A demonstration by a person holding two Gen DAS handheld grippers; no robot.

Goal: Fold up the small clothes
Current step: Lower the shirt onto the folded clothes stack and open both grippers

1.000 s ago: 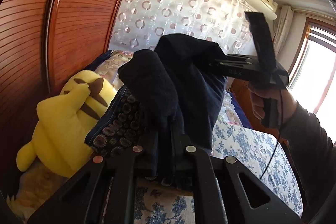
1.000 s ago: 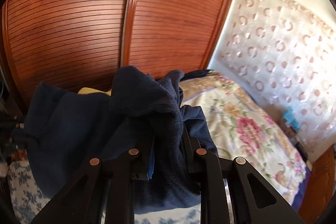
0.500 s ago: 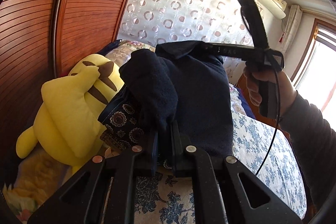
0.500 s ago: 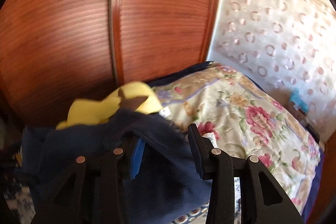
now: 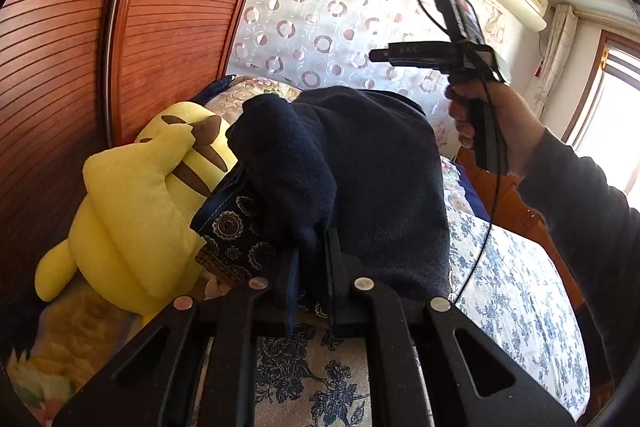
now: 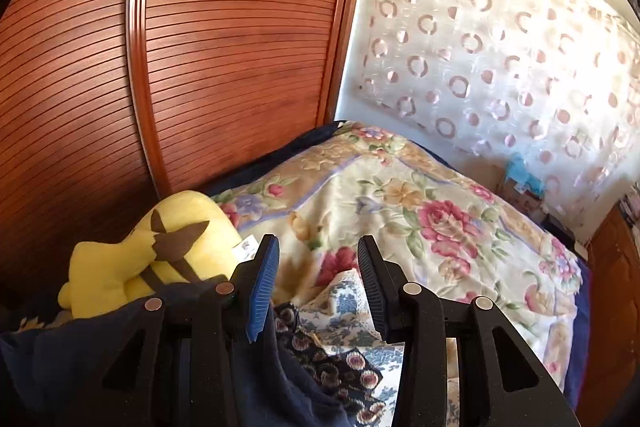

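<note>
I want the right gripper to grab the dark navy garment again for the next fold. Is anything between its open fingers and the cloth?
Nothing visible does. The right gripper is open and empty, and the navy garment hangs beside it, pinched in the left gripper.

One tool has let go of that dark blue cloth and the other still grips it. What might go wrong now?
1. The left gripper pinches only a bunched edge of the navy garment; the right gripper, jaws just opened, holds nothing, so the fold may slump.
2. The garment hangs over the patterned cloth and could drag it.
3. The yellow plush toy sits close and may be knocked.
</note>
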